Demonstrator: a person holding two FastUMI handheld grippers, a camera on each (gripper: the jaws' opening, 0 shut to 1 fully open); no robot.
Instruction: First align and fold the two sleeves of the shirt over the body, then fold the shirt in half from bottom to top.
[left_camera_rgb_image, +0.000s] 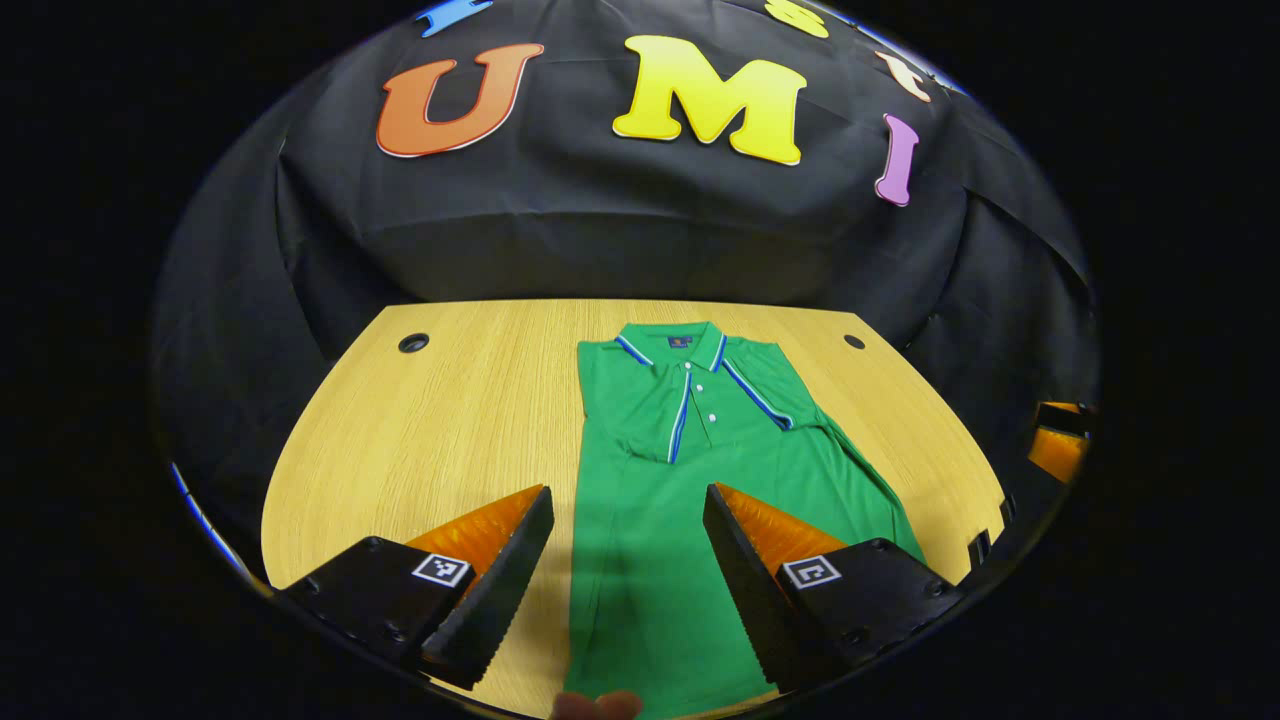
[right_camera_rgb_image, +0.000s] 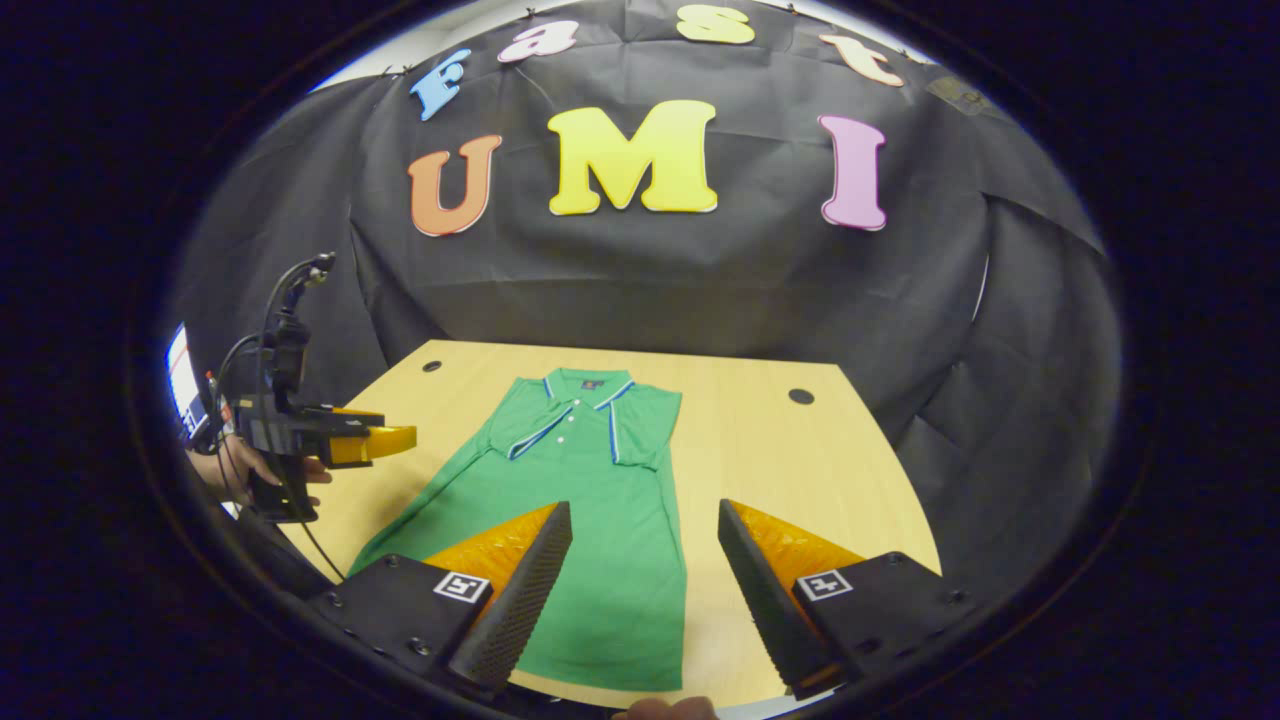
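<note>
Left gripper: fingers spread wide, holding nothing, raised over the shirt's lower half.
Right gripper: fingers spread apart, holding nothing, above the shirt's hem side.
Shirt: green, flat on the table, collar far, both sleeves folded over the body.

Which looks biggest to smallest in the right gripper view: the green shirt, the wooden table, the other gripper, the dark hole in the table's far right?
1. Wooden table
2. Green shirt
3. Other gripper, though it sits nearer the camera, so its true size is unsure
4. Dark hole
</note>
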